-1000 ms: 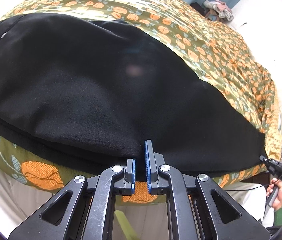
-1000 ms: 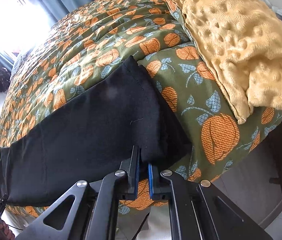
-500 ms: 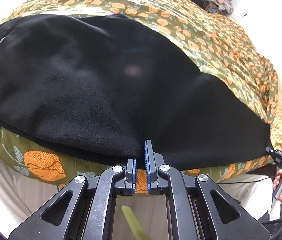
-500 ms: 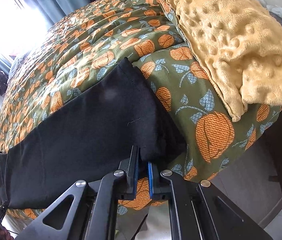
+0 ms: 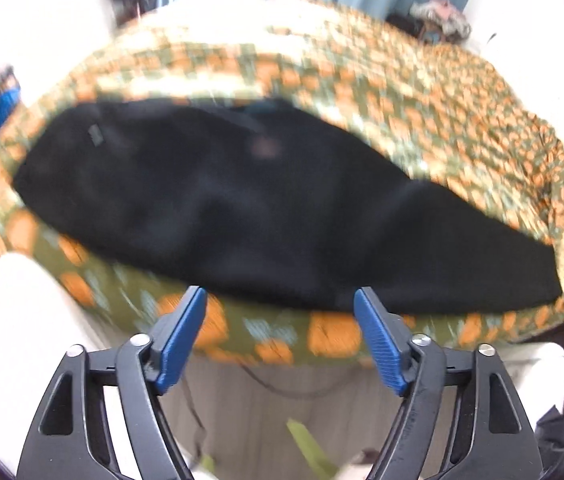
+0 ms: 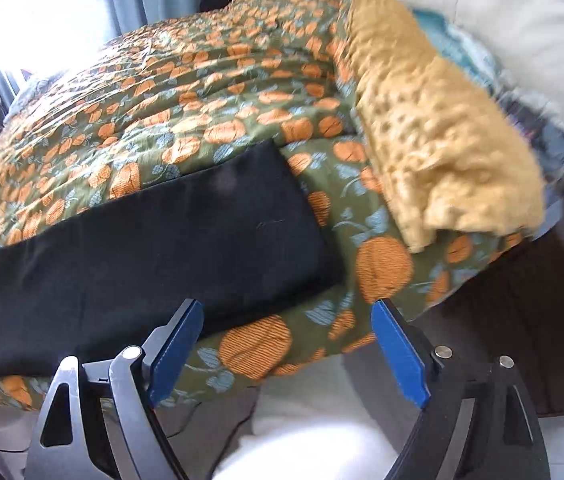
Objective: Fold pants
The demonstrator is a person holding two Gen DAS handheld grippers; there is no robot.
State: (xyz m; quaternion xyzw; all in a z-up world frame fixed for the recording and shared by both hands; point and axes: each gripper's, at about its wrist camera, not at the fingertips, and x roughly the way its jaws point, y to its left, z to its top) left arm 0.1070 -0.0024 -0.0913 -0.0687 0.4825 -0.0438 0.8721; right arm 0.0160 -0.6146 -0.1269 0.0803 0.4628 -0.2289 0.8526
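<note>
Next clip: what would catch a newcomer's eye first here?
The black pants lie stretched along the near edge of the pumpkin-print quilt, held by neither gripper. The left gripper and right gripper both hang wide open just off that edge. A bumpy yellow blanket lies beyond the pants' end.

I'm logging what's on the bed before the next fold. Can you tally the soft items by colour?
Black: 1, the pants
Green with orange pumpkins: 1, the quilt
Mustard yellow: 1, the bumpy blanket
Total: 3
Both the left gripper and right gripper are open and empty.
</note>
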